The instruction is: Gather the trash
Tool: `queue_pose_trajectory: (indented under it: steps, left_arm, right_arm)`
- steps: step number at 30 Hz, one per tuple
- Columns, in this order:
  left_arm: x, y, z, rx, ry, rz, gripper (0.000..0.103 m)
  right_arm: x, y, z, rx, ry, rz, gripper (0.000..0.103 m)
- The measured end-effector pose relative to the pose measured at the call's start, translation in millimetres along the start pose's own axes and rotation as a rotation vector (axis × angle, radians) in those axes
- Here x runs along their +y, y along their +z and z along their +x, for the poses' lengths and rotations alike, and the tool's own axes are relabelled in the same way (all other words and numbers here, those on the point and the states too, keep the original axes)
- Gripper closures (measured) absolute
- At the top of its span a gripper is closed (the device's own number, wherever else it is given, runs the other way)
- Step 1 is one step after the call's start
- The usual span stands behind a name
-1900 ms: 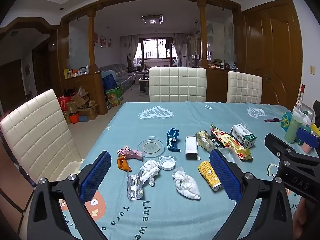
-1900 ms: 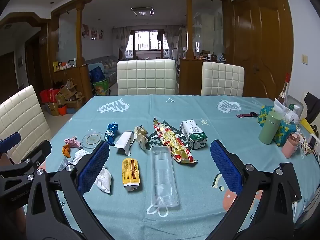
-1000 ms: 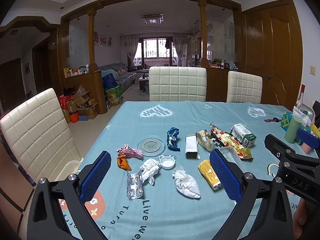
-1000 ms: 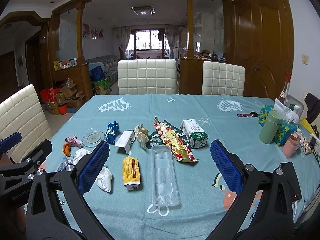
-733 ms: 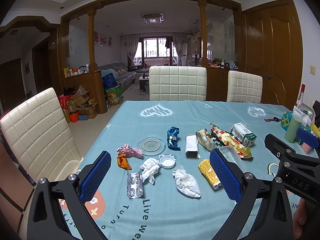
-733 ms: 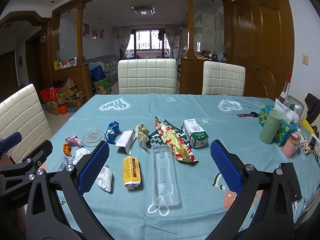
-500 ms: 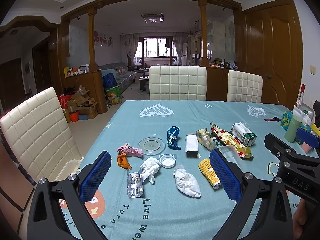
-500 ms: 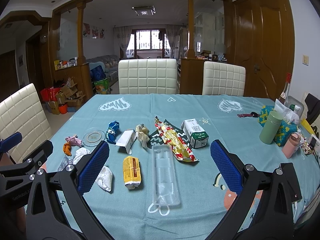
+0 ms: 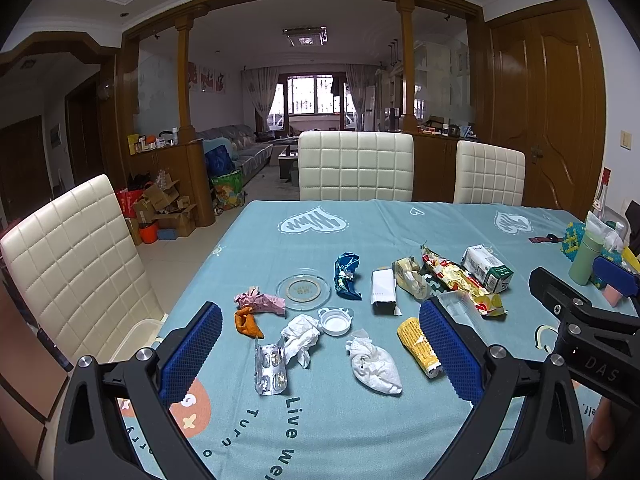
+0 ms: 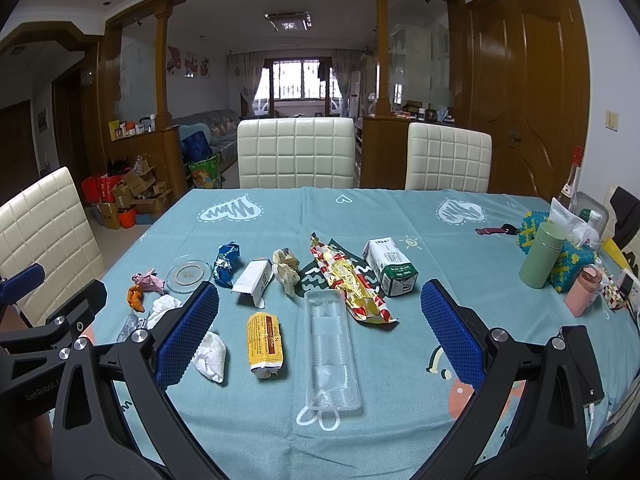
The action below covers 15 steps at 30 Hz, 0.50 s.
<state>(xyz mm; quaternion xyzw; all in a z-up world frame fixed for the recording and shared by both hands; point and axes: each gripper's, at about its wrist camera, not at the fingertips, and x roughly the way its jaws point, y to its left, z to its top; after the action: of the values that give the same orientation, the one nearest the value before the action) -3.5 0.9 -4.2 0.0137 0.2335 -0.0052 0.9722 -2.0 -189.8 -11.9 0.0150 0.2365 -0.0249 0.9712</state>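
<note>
- Trash scattered across the teal tablecloth (image 10: pixel 400 208), all lying loose, nothing gripped.
- Left gripper (image 9: pixel 320 344) spread wide, empty, hovering over the near left part of the table; blue pads (image 9: pixel 191 354) apart.
- Right gripper (image 10: pixel 320 332) also spread wide, empty, over the near middle of the table.
- Between the left gripper's fingers: blister pack (image 9: pixel 270 368) nearest, crumpled white tissue (image 9: pixel 301 338) touching its far right edge, white cap (image 9: pixel 335 321) just beyond the tissue, white wad (image 9: pixel 374 366) to the right, yellow wrapper (image 9: pixel 418 342) right of that, close to the right pad.
- Farther out: orange scrap (image 9: pixel 248 322), pink crumpled paper (image 9: pixel 258 301) just behind it, clear round lid (image 9: pixel 303 290), blue foil wrapper (image 9: pixel 346 270), small white box (image 9: pixel 383 290).
- Right view: clear plastic tray (image 10: pixel 330 354) lies lengthwise between the fingers, yellow wrapper just left of it, white wad near the left pad.
- Red-gold snack wrapper (image 10: pixel 352 284) stretches beyond the tray, its near end just beside the tray's far right corner.
- Milk carton (image 10: pixel 390 266) on its side, right of the snack wrapper, about touching.
- Beige crumpled wrapper (image 10: pixel 287 268) between the white box and the snack wrapper.
- Far right edge of the table: green flask (image 10: pixel 542 256), pink bottle (image 10: pixel 584 290), tissue pack (image 10: pixel 570 222), well apart from the trash.
- White padded chairs (image 10: pixel 296 152) at the far side and left of the table.
</note>
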Motion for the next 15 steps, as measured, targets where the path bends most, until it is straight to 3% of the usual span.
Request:
queue_pose_trajectory:
  steps: [15]
  left_arm:
    - [-0.1, 0.9, 0.4, 0.003, 0.000, 0.000, 0.006]
  right_arm:
    - [0.0, 0.8, -1.8, -0.001, 0.001, 0.001, 0.003]
